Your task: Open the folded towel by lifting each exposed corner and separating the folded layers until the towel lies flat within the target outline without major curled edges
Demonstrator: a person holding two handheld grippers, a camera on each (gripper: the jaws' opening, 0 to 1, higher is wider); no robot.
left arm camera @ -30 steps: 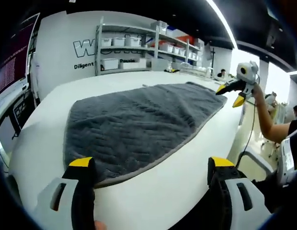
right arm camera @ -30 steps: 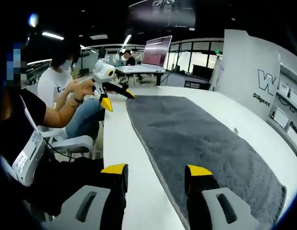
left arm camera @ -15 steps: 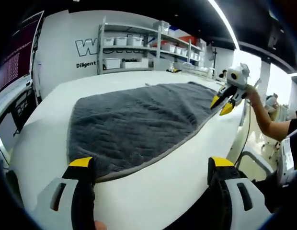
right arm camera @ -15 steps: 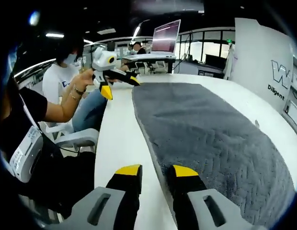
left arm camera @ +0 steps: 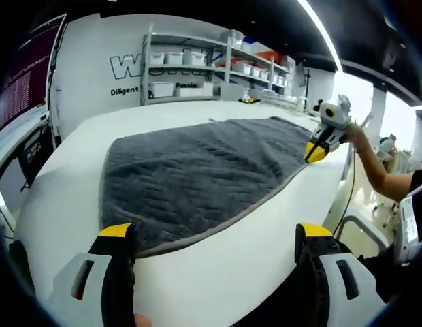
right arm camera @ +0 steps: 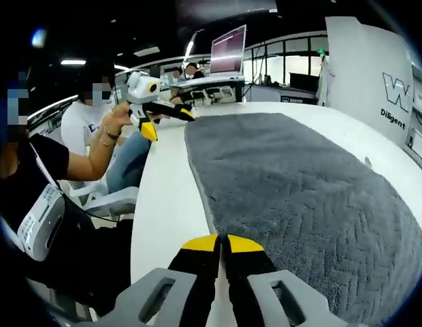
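Observation:
A grey quilted towel [left arm camera: 204, 170] lies spread along the white table [left arm camera: 252, 259]. My left gripper [left arm camera: 214, 231] stands open at the towel's near end, its jaws wide apart on either side of the hem. The right gripper [left arm camera: 316, 151] shows at the towel's far right edge, tips together on the hem. In the right gripper view, my right gripper [right arm camera: 221, 240] is shut where the towel [right arm camera: 299, 191] edge meets the table [right arm camera: 163, 191]. A hand holds the left gripper [right arm camera: 167, 122] open beside the towel's far left corner.
Shelves with white bins [left arm camera: 190, 61] stand against the lettered wall behind the table. A dark screen [left arm camera: 20, 82] is at the left. A person sits on a chair [right arm camera: 102, 197] beside the table's edge, with a white device [right arm camera: 41, 221] hanging nearby. A monitor [right arm camera: 228, 51] stands beyond.
My right gripper's jaws have gone from open to shut, and it has come down to the towel's edge. The left gripper has stayed open and nearly still.

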